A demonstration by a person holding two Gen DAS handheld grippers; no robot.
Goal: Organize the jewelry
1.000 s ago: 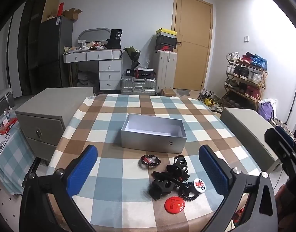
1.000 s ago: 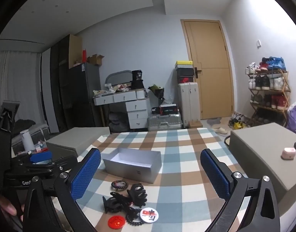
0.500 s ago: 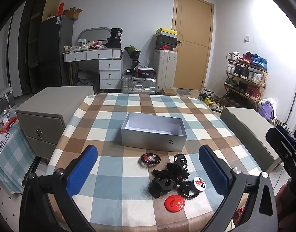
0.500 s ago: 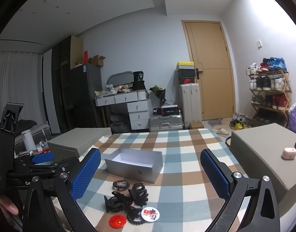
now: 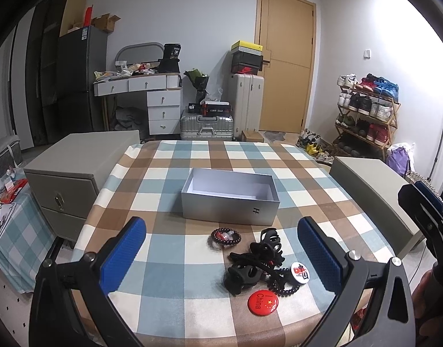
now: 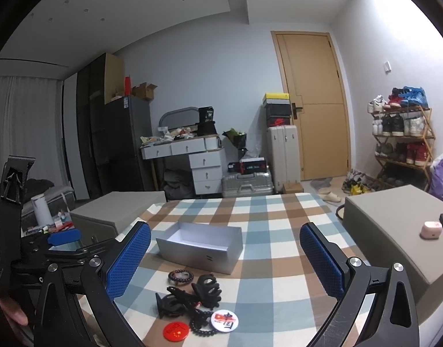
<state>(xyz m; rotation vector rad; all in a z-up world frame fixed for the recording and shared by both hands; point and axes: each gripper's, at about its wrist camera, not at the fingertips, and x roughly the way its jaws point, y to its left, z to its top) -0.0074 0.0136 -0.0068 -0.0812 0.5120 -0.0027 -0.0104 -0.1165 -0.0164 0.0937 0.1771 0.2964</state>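
A checked tabletop (image 5: pixel 169 173) carries an open silver box (image 5: pixel 230 199) near its middle, white inside with nothing showing in it. Just in front of the box lies a dark bead bracelet (image 5: pixel 225 236). Nearer the front edge sits a small heap: black claw clips (image 5: pixel 256 263) tangled together, a black coil hair tie (image 5: pixel 283 286) touching them, a white badge (image 5: pixel 300 271) resting against the tie, and a red badge (image 5: pixel 261 303) just beside it, closest to the edge.

Grey cabinets flank the tabletop: one on the left (image 5: pixel 77 167) and one on the right (image 6: pixel 394 231) that bears a small pink case (image 6: pixel 431 229). Behind stand a white dresser (image 5: pixel 160 101), suitcases (image 5: pixel 207 127), a wooden door (image 5: pixel 285 57) and a shoe rack (image 5: pixel 365 115).

The left tool (image 5: pixel 221 254) hangs above the front of the tabletop with its blue pads wide apart and nothing between them; in its view the bracelet and the clip heap lie between the pads, below them, and the box is beyond. The right tool (image 6: pixel 225 257) is likewise spread wide and empty, farther to the right; from its camera the heap lies low and left of centre, near its left pad, with the box behind. Nothing stands between either tool and the heap. A hand (image 6: pixel 13 315) grips the left tool's handle at the left edge of the right view.
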